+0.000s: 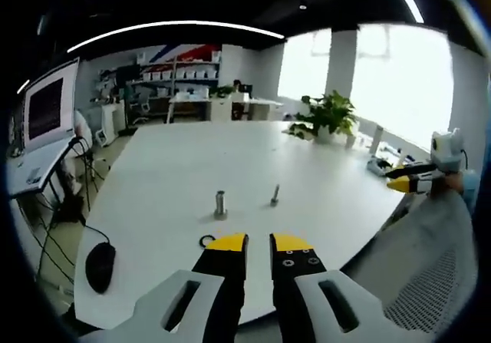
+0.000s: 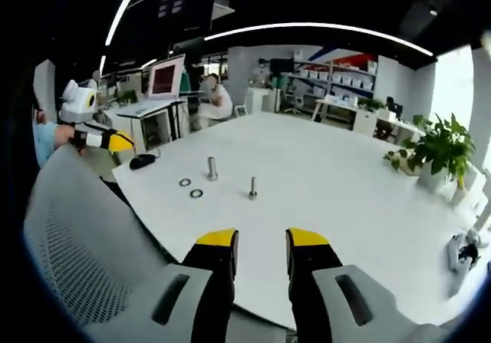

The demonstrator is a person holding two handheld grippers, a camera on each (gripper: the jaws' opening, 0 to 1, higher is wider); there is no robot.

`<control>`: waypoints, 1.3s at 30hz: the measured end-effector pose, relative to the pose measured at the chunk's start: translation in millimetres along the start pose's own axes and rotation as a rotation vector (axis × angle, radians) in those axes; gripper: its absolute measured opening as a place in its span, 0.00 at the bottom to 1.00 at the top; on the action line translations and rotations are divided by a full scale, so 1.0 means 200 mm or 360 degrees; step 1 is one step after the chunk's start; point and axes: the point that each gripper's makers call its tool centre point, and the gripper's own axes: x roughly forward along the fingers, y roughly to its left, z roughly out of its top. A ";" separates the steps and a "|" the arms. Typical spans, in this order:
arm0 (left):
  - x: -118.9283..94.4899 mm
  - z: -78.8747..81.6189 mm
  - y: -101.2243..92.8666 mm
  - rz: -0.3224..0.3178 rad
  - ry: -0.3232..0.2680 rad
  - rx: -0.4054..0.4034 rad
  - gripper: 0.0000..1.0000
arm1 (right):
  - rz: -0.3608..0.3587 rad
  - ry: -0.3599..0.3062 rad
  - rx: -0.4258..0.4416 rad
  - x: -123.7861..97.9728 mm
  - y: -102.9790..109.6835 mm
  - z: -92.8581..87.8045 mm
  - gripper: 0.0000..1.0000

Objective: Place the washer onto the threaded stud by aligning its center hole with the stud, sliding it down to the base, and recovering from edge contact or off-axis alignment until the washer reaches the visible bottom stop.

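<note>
On the white table [image 1: 192, 159] stand a thick steel stud [image 1: 220, 205] and a thinner threaded stud [image 1: 275, 196], both upright. A dark washer [image 1: 207, 241] lies flat near the table's front edge, partly behind my left gripper [image 1: 259, 243]. That gripper hovers just short of the edge, open a narrow gap and holding nothing. In the right gripper view the thick stud [image 2: 211, 168] and thin stud [image 2: 252, 188] stand mid-table with two washers [image 2: 185, 182] [image 2: 196, 193] lying flat beside them. My right gripper [image 2: 261, 239] is open and empty, held back from the table.
A black mouse [image 1: 100, 266] with its cable lies at the table's left corner. A grey mesh chair back [image 2: 84, 243] stands between the two grippers. A potted plant [image 1: 330, 117] sits at the far side. Desks, a monitor [image 1: 46, 109] and shelves stand beyond.
</note>
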 end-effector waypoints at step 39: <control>0.83 -0.43 0.46 -0.0084 0.0733 0.0478 0.15 | 0.0035 0.0058 0.0124 0.03 -0.01 -0.02 0.20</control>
